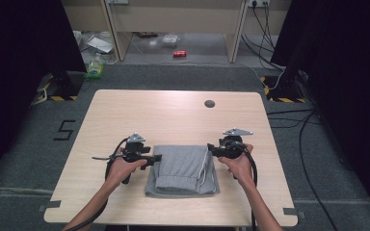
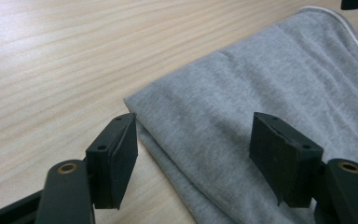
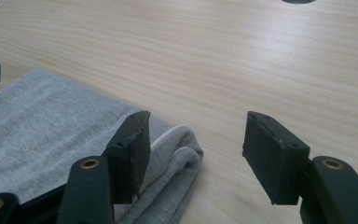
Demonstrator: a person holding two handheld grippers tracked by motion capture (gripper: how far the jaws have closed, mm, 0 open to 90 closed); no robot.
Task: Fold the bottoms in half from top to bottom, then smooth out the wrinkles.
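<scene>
Grey knit cloth (image 1: 183,169) — soft, folded into a rectangle, long axis twelve to six — lies on the wood table (image 1: 173,115); left gripper (image 1: 155,158) and right gripper (image 1: 211,150) flank its twelve-o'clock corners, jaws apart, holding nothing.

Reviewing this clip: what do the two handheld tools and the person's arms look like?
Both tools, left tool and right tool, are black, each topped by a grey three-cornered plate and trailing a black cable. Their jaws end in flat black rectangular pads on arms with brass-coloured rivets. The forearms are bare, no sleeves.
</scene>
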